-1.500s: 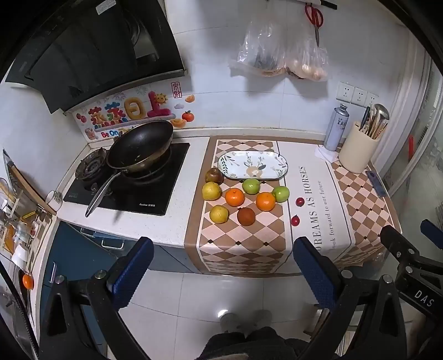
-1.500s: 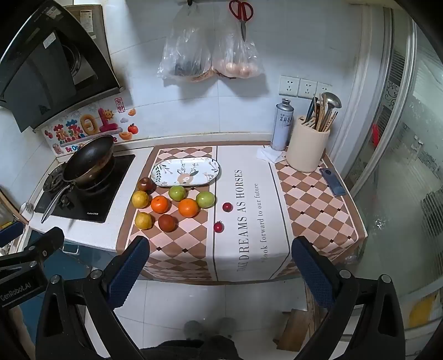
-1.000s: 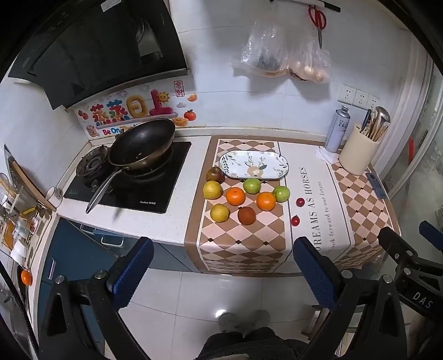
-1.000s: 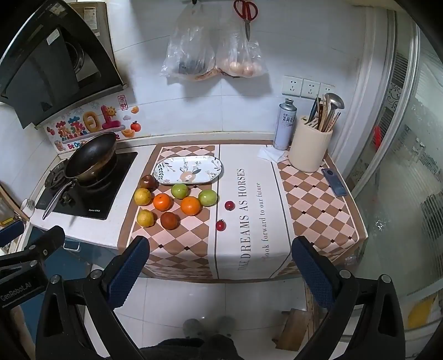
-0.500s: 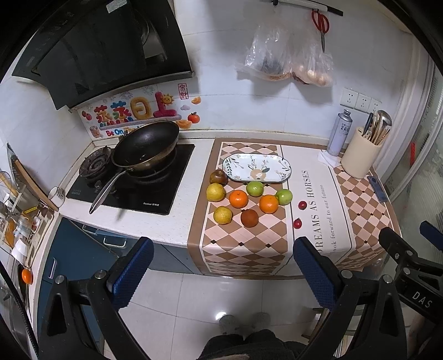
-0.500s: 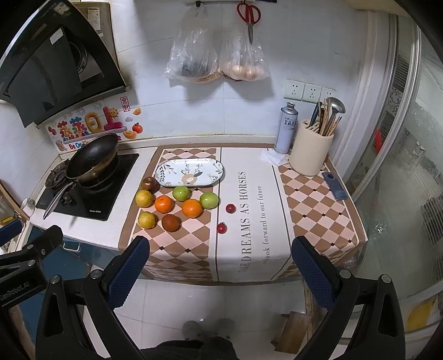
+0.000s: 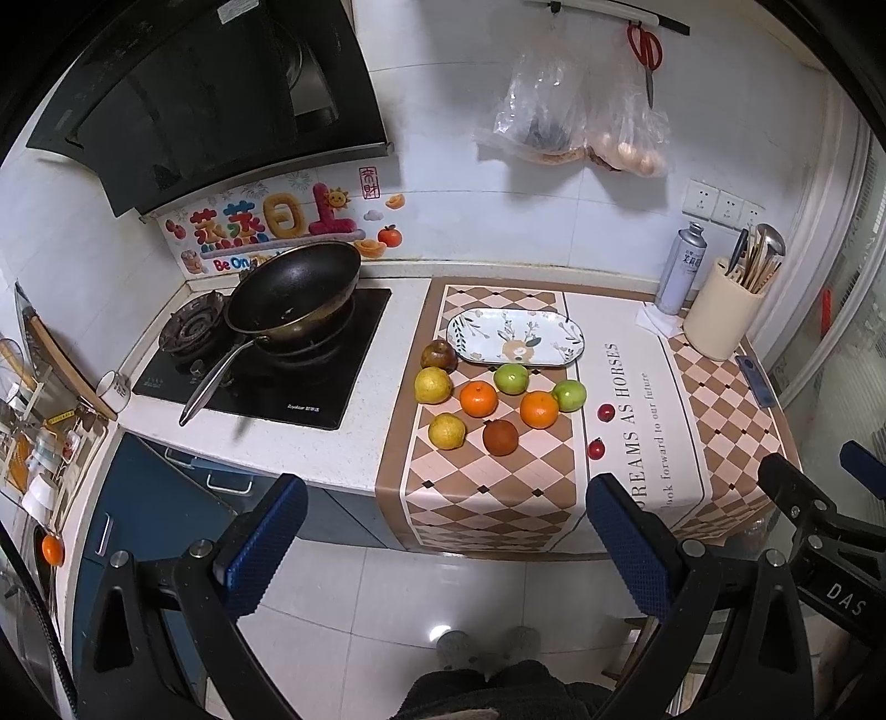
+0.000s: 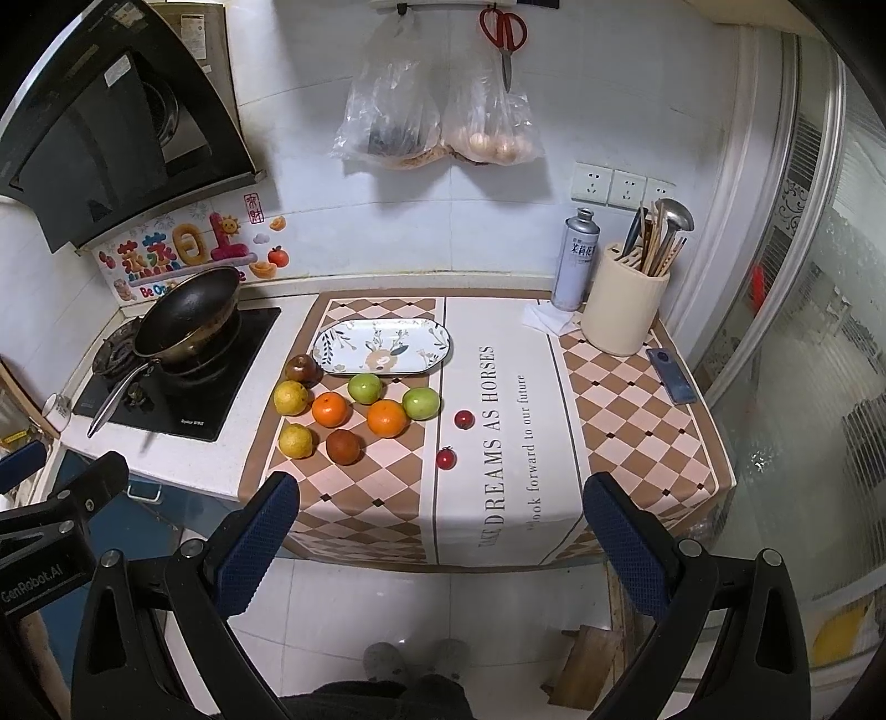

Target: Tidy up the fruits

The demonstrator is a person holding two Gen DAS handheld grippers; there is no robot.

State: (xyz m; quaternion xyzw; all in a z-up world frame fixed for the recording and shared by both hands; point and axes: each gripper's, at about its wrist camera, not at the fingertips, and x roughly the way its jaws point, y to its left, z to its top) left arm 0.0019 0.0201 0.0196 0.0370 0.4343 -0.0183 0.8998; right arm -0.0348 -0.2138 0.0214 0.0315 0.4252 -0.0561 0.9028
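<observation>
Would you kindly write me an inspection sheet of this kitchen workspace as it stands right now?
Surface: checked mat covering the countertop, hanging over its front edge.
Job's things: oval plate holds no fruit; two oranges, two green fruits, two yellow fruits, two brown fruits grouped in front of it; two small red fruits apart on the white strip.
Clutter: utensil holder, spray can, phone, wok on the stove.
Grippers: left gripper and right gripper open, holding nothing, short of the counter.
Cables: nothing seen.
Surroundings: hanging bags, scissors, range hood.
</observation>
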